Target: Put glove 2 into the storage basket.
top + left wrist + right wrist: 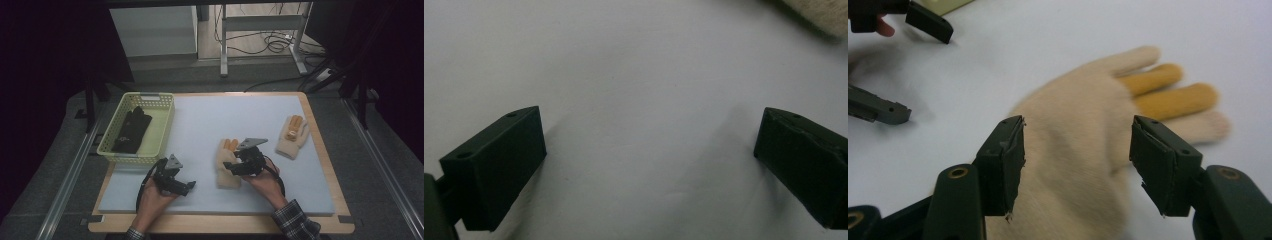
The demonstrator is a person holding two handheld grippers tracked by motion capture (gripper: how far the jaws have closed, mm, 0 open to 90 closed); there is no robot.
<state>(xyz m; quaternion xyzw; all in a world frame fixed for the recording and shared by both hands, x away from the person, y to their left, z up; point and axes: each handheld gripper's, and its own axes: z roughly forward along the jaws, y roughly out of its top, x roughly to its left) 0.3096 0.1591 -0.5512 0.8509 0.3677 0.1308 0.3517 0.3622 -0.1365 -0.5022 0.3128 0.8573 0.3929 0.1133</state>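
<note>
The right gripper (1075, 165) hovers low over a cream knitted glove with two orange fingers (1083, 150), which lies flat on the pale grey foam table mat (210, 125). Its jaws are spread, one to each side of the glove's palm, with the knit passing between and beneath them; neither pad appears to press the fabric, so this reads as the approach to a pinch, not a hold. The glove's fingers point away beyond the jaw tips, which would place a grip across the broad palm, where the cloth can bunch.

The left gripper (649, 165) has its jaws wide apart over bare mat; nothing lies between them, and a pale knitted edge, probably the same glove, shows far beyond the right-hand jaw. It seems parked, out of the working hand's way.

In the high view, a second cream knitted glove (292, 136) lies well beyond the right gripper. A pale yellow plastic lattice basket (150, 102), beyond the left gripper, holds a black fabric item (131, 130), likely dark gloves, lying lengthwise on its floor. The basket is the probable destination for the light gloves.
</note>
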